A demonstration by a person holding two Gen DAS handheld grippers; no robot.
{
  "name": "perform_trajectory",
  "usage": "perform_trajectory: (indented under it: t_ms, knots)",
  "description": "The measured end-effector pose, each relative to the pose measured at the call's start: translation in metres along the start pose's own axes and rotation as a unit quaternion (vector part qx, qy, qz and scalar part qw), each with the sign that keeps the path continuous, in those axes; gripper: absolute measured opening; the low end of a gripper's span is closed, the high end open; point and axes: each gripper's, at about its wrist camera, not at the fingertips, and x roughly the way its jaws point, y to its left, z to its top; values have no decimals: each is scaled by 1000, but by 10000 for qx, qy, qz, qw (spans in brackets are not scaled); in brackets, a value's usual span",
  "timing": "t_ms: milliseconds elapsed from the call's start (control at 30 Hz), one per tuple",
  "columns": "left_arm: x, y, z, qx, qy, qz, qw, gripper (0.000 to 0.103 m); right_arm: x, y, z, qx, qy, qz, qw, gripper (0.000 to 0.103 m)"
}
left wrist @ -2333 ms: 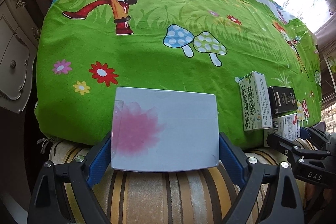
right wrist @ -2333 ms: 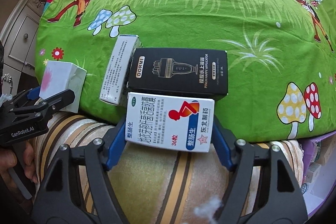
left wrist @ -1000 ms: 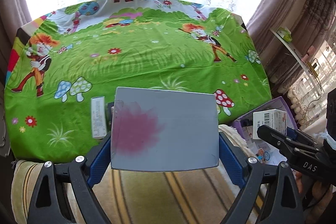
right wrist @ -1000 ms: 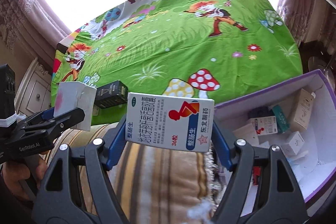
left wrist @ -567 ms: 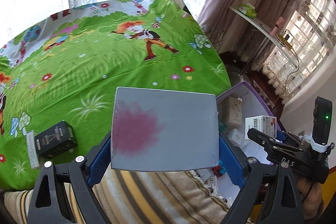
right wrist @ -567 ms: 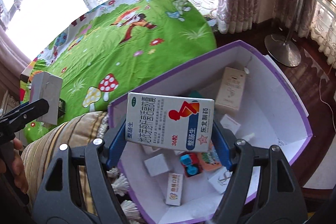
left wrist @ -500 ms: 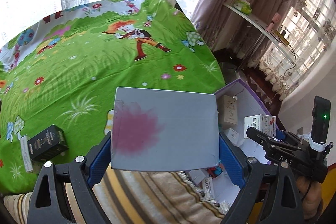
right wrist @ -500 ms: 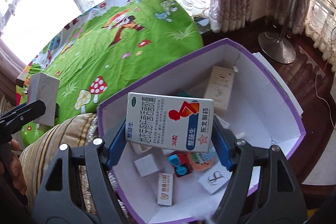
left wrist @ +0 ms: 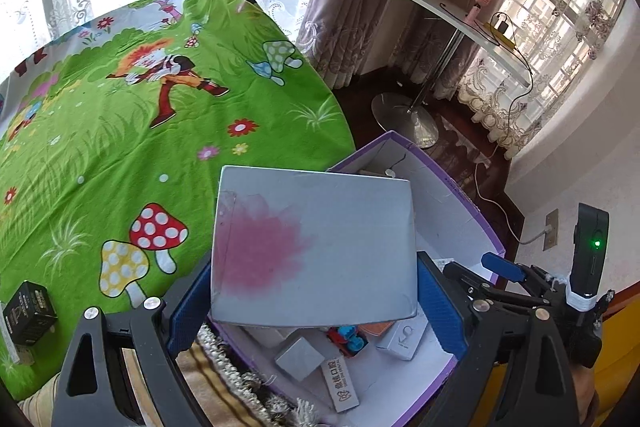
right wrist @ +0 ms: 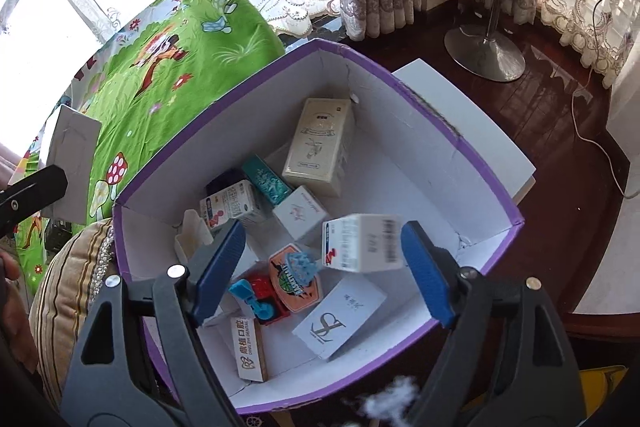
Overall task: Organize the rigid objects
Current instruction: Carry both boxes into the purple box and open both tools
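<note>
At the lower left of the left wrist view a black box (left wrist: 28, 311) lies on the green bedspread (left wrist: 120, 131), not yet gathered. In the middle of that frame the left gripper (left wrist: 314, 301) is clamped on a grey box with a pink blot (left wrist: 312, 247), held over the near edge of the purple bin (left wrist: 468, 203); this box is yet to go in. At the right edge the right gripper appears side-on with nothing between its blue pads.

The right wrist view shows the grey box at the left edge and, what the other view largely hides, the bin's full contents: a dozen or so small boxes and a toy already collected. Centre-right, the right gripper (right wrist: 324, 267) stands apart, and a blurred white medicine box (right wrist: 362, 243) sits between its spread fingers, apparently dropping free into the bin. I judge the job well advanced, with the grey box and the bed's leftovers outstanding.
</note>
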Motion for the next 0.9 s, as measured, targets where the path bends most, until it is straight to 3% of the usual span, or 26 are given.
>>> perform_trajectory:
  t_ms: [367,600,700,900]
  knots:
    - [27,-64,19,475,170,-522,9974,93,-49,-54,7,514,-613,-392,9960,87]
    - [38,-107,30,831,156,-815,9931,96,-60,-75,7,702,-732,-517,9935,88]
    - [39,-117,33,904,102,-909,9917,103,-59,-80,7,739,-728,-512,9933,88]
    - [31,-114,30,1077,-280,-916,9896,103,-57,-80,6,721,-679,-479,9939,88]
